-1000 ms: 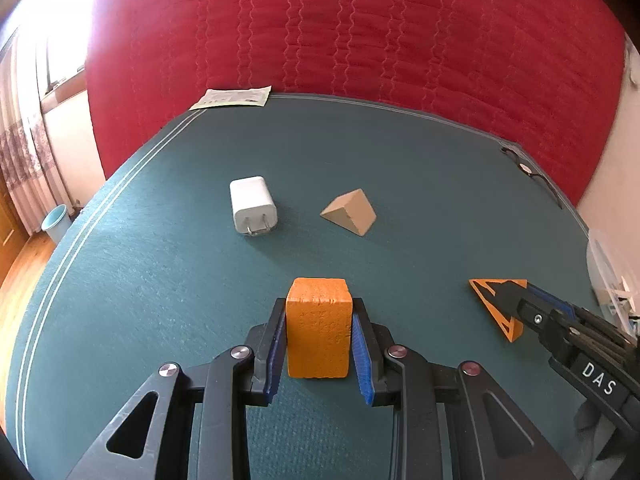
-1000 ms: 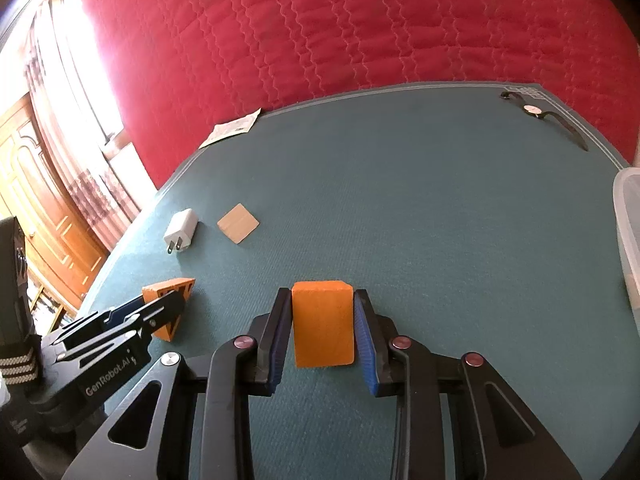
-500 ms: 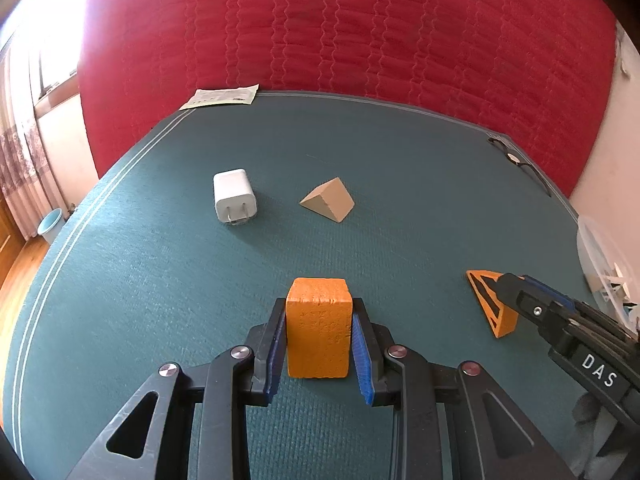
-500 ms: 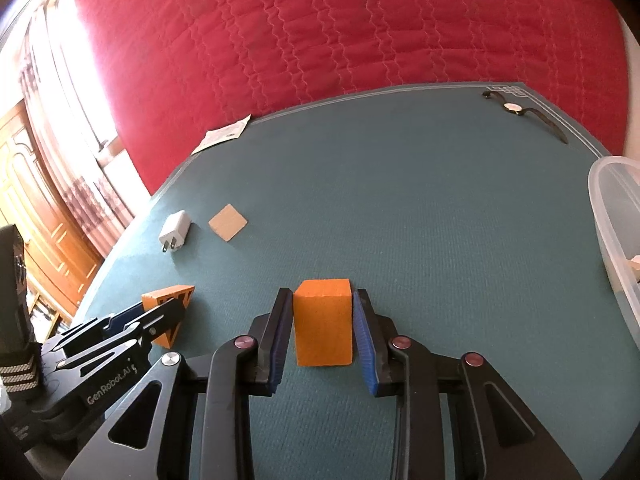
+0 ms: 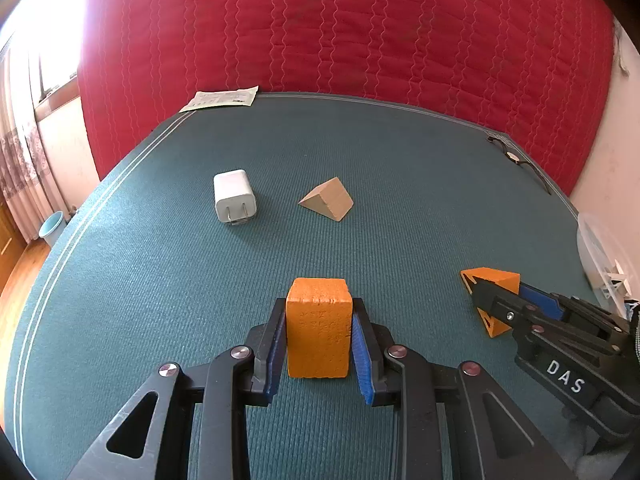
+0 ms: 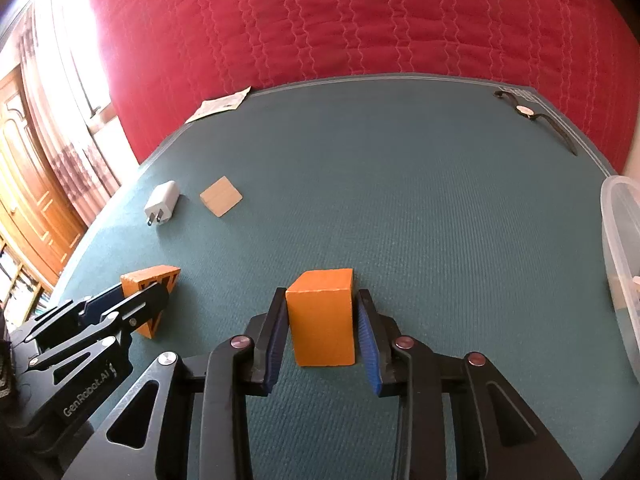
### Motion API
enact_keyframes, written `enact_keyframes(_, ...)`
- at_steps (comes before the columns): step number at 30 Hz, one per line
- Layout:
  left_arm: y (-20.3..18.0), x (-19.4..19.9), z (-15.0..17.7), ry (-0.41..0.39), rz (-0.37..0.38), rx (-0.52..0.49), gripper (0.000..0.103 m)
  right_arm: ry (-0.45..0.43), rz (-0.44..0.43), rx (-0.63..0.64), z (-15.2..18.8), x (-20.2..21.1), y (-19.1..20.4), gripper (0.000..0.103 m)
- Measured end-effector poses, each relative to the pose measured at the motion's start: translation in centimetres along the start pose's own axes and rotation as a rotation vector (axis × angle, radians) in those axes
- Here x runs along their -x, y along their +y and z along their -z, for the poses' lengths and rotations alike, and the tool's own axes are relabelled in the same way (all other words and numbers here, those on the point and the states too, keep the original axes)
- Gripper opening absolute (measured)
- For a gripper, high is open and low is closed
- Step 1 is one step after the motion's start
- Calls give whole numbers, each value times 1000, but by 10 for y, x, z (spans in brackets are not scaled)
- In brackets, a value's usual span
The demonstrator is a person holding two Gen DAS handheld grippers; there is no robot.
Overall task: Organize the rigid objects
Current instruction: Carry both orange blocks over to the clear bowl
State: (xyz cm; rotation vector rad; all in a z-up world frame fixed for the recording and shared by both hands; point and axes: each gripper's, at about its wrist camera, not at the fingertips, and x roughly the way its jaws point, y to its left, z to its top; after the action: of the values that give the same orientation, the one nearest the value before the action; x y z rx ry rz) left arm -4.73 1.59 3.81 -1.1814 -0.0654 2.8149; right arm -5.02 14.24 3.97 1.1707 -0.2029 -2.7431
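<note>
My left gripper (image 5: pixel 319 330) is shut on an orange wooden block (image 5: pixel 319 328), held above the green table mat. My right gripper (image 6: pixel 322 322) holds another orange block (image 6: pixel 323 316); its right pad stands slightly off the block. Each gripper also shows in the other's view, the right one (image 5: pixel 490 296) and the left one (image 6: pixel 154 298), each with its orange block. A white charger plug (image 5: pixel 234 196) and a tan wooden wedge (image 5: pixel 328 200) lie on the mat further off. They also show in the right wrist view, the plug (image 6: pixel 162 203) and the wedge (image 6: pixel 221 196).
A clear plastic container (image 6: pixel 622 264) stands at the right edge of the mat. It shows in the left wrist view too (image 5: pixel 600 256). A wristwatch (image 6: pixel 528 114) lies at the far right corner, a paper leaflet (image 5: pixel 222 99) at the far left. A red quilted cover (image 5: pixel 340 28) rises behind the table.
Both grippers have drawn back and risen a little with their blocks. The plug and wedge now sit further from the left gripper. The plastic container has come further into the right view.
</note>
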Motion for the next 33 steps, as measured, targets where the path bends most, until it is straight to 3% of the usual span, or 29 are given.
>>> enact_keyframes(11,-7,5,1,-2,10,-9,31,-113,-33,-87,-4,44,-26,33)
enact_keyframes(24,-39,14,-1,1,39,-62,31,-220,127,-205,2,104,-112,33)
enact_keyframes(33,-74,20,-4,-7,60,-126,31,-239,216,-275,15,124,-166,33)
